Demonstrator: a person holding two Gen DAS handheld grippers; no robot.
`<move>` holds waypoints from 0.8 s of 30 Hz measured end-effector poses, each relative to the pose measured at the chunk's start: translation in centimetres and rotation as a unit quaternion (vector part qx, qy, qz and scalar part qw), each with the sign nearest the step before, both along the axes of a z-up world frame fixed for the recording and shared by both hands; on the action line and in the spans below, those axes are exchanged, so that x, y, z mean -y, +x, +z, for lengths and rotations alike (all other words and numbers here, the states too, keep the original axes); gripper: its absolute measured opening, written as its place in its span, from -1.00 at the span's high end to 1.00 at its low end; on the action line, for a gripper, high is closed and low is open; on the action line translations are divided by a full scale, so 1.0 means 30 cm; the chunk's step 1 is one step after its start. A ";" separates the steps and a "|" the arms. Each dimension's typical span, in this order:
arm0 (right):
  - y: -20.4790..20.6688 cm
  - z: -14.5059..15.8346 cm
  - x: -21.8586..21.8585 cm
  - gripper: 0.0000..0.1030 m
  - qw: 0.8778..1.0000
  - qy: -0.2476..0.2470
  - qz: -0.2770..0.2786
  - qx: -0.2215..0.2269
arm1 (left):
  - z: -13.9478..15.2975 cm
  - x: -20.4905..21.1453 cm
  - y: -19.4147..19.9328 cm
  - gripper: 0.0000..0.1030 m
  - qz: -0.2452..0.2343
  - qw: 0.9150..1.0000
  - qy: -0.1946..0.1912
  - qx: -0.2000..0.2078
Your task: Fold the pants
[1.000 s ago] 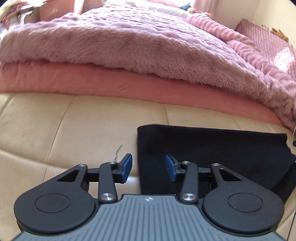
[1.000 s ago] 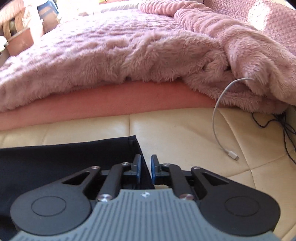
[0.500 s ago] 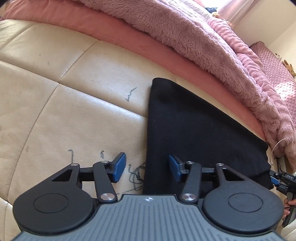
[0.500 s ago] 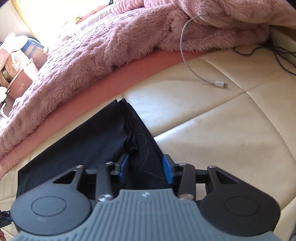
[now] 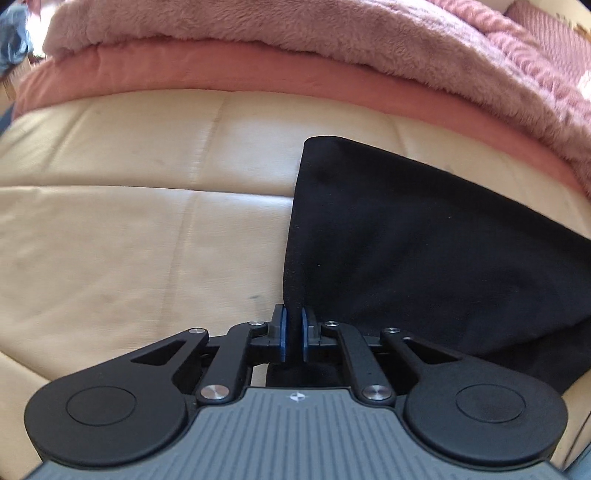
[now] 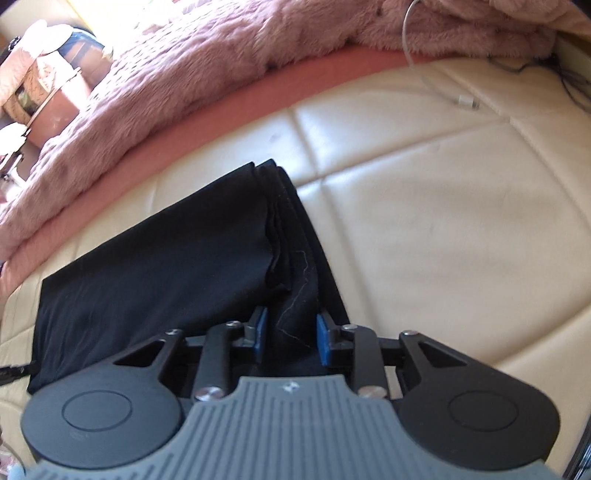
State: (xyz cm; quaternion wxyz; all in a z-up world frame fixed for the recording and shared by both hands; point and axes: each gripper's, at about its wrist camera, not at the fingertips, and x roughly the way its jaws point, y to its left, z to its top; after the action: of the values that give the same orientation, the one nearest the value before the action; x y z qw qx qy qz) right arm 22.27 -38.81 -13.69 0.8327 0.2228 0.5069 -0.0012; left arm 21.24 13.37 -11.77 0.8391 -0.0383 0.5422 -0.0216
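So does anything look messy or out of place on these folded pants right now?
Yes: at the right end of the black pants, the stacked layer edges lie staggered, not flush, and a loose pale thread trails across them.

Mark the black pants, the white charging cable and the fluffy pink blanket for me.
black pants [image 6: 166, 266]: right wrist view, flat top layer of the folded cloth.
white charging cable [image 6: 467, 101]: right wrist view, plug end lying on the cream cushion.
fluffy pink blanket [image 5: 295, 33]: left wrist view, furry top surface above the cushion.
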 end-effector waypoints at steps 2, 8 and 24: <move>-0.070 0.005 -0.061 0.55 1.000 0.020 0.017 -0.002 | 0.002 -0.039 -0.018 0.85 -0.008 0.999 0.033 -0.007; -0.206 0.002 -0.205 0.53 0.996 0.055 0.064 -0.011 | 0.029 -0.076 -0.032 0.72 0.000 0.994 0.108 -0.002; -0.141 -0.006 -0.059 0.47 0.989 0.107 0.003 0.101 | 0.142 0.709 -0.012 0.70 -0.154 0.983 -0.098 0.004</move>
State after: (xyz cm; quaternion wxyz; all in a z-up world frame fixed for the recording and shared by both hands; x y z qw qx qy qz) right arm 18.03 -37.03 -13.87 0.8509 0.3077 0.4186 0.0779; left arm 20.87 -7.91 -7.51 0.8202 -0.0365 0.5335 -0.2033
